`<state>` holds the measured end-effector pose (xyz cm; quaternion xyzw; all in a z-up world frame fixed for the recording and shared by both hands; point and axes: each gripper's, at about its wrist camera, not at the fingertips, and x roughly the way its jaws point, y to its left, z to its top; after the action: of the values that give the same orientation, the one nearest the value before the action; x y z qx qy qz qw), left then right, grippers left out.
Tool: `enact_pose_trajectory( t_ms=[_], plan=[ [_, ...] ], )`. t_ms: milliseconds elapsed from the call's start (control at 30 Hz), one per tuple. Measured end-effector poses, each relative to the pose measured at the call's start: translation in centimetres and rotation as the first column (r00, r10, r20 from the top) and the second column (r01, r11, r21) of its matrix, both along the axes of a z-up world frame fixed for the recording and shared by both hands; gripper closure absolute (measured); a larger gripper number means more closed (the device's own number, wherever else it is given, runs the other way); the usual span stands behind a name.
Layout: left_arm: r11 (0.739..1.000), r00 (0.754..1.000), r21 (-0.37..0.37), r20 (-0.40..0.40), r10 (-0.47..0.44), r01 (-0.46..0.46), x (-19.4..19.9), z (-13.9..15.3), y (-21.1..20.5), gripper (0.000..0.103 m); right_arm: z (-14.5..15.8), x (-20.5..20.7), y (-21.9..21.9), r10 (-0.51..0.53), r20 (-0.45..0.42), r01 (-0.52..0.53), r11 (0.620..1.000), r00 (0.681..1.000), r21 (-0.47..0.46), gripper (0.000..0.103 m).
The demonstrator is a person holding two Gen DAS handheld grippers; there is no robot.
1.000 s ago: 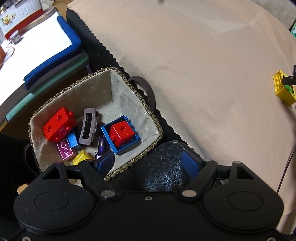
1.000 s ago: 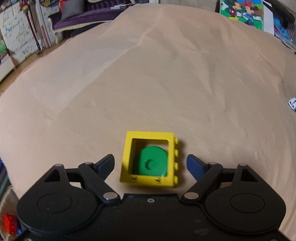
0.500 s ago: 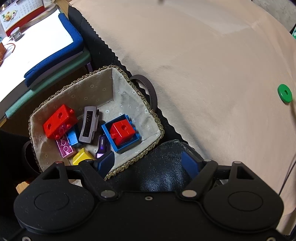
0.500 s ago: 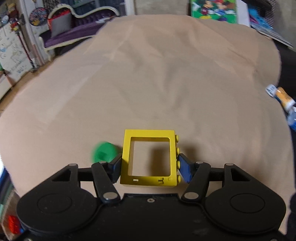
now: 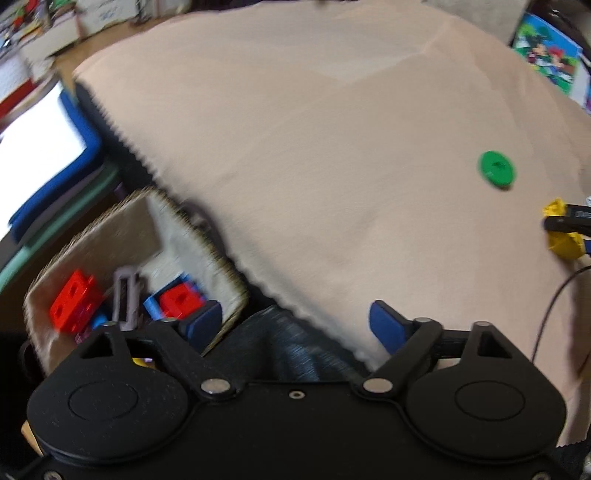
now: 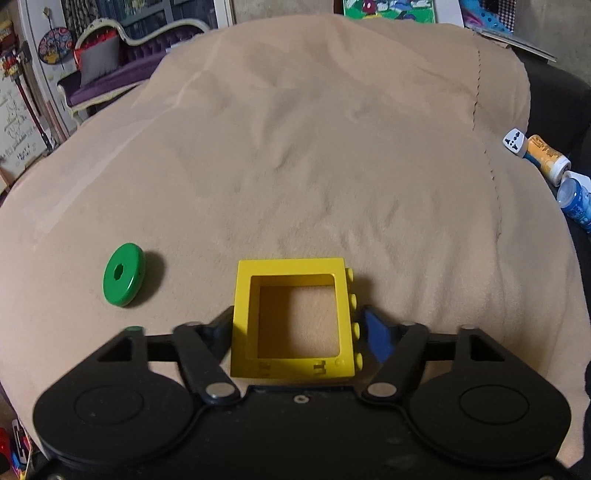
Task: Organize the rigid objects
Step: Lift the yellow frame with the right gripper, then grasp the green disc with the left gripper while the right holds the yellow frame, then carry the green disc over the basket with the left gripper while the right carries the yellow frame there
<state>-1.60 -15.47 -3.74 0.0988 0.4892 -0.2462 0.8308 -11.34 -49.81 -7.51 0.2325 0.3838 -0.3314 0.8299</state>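
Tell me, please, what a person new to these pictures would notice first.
First, the yellow square frame clamped in the right gripper, low in the right wrist view. Next, the green disc lying alone on the tan cloth to its left. In the left wrist view, a basket of bright bricks sits at lower left.

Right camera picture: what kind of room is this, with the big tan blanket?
Probably a living room or playroom at home. A purple sofa stands behind the tan blanket, colourful cartoon puzzle boxes lie at the far edge, and toy pieces like the green disc sit on the blanket.
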Motion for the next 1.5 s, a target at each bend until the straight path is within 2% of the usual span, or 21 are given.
enact_pose_trajectory(
  t_ms=[67,100,133,200,333,367,467,600,800,1000,1100,1133,1200,1233,1267,1300,1500],
  plan=[
    [0.999,0.999,-0.006,0.025,-0.039,0.039,-0.3,0.5,-1.7,0.016,-0.4,-0.7,0.4,0.015,0.026,-0.015,1.0,1.0,-0.004,0.014],
    [0.998,0.998,-0.008,0.033,-0.061,0.061,-0.4,0.7,-2.6,0.016,-0.5,-1.0,0.9,0.03,0.027,-0.029,1.0,0.999,-0.011,0.004],
    [0.996,0.995,-0.008,0.042,-0.086,0.086,-0.6,0.9,-3.8,0.015,-0.6,-1.0,1.3,0.046,0.025,-0.046,0.999,0.999,-0.015,0.0],
    [0.993,0.991,-0.015,0.06,-0.118,0.119,-0.7,1.3,-6.0,0.015,-1.1,-1.2,1.7,0.059,0.027,-0.057,0.997,0.998,-0.051,0.0],
    [0.987,0.986,-0.06,0.087,-0.145,0.15,-0.6,2.0,-10.3,0.006,-1.4,-1.6,2.1,0.085,0.044,-0.082,0.993,0.995,-0.082,0.0],
    [0.985,0.985,-0.067,0.091,-0.149,0.156,-0.5,2.2,-11.3,0.006,-1.5,-1.8,2.1,0.089,0.048,-0.085,0.993,0.995,-0.082,0.002],
    [0.988,0.986,-0.049,0.086,-0.145,0.149,0.2,2.3,-14.8,0.006,-1.4,-2.1,1.8,0.093,0.043,-0.088,0.992,0.995,-0.091,0.015],
    [0.992,0.993,-0.051,0.03,-0.111,0.112,1.8,1.7,-18.3,0.006,-0.8,-2.7,1.5,0.114,0.059,-0.109,0.991,0.992,-0.081,0.04],
    [0.997,0.998,-0.031,-0.021,-0.067,0.066,2.9,0.0,-22.0,0.006,-0.6,-3.0,0.6,0.116,0.087,-0.112,0.992,0.989,-0.05,0.041],
    [0.999,0.996,-0.032,-0.082,-0.022,0.019,3.9,-1.8,-23.5,0.007,-0.5,-3.1,0.7,0.119,0.09,-0.115,0.992,0.989,-0.052,0.041],
    [0.999,0.997,-0.016,-0.074,-0.029,0.028,3.9,-2.1,-24.7,0.01,-0.4,-3.3,0.7,0.117,0.098,-0.113,0.993,0.988,-0.044,0.041],
    [0.999,0.997,-0.011,-0.065,-0.038,0.038,3.7,-2.1,-24.9,0.016,-0.4,-3.3,0.6,0.116,0.1,-0.112,0.993,0.988,-0.042,0.041],
    [0.999,0.998,0.008,-0.04,-0.052,0.052,3.3,-2.0,-25.2,0.03,-0.4,-3.3,0.7,0.113,0.101,-0.11,0.993,0.988,-0.041,0.041],
    [0.998,0.998,0.015,-0.026,-0.064,0.064,3.0,-1.8,-25.4,0.043,-0.4,-3.3,0.7,0.112,0.101,-0.109,0.993,0.989,-0.041,0.041],
    [0.997,0.997,0.019,-0.019,-0.077,0.077,2.8,-1.7,-25.7,0.052,-0.3,-3.3,0.7,0.112,0.1,-0.108,0.993,0.989,-0.042,0.041],
    [0.996,0.995,0.014,-0.019,-0.093,0.093,2.6,-1.4,-25.8,0.056,-0.3,-3.3,0.8,0.112,0.099,-0.108,0.993,0.989,-0.043,0.041],
    [0.997,0.996,-0.005,-0.048,-0.073,0.073,1.8,-1.0,-25.2,0.056,0.2,-3.8,0.3,0.098,0.131,-0.098,0.995,0.986,-0.003,0.041]
  ],
)
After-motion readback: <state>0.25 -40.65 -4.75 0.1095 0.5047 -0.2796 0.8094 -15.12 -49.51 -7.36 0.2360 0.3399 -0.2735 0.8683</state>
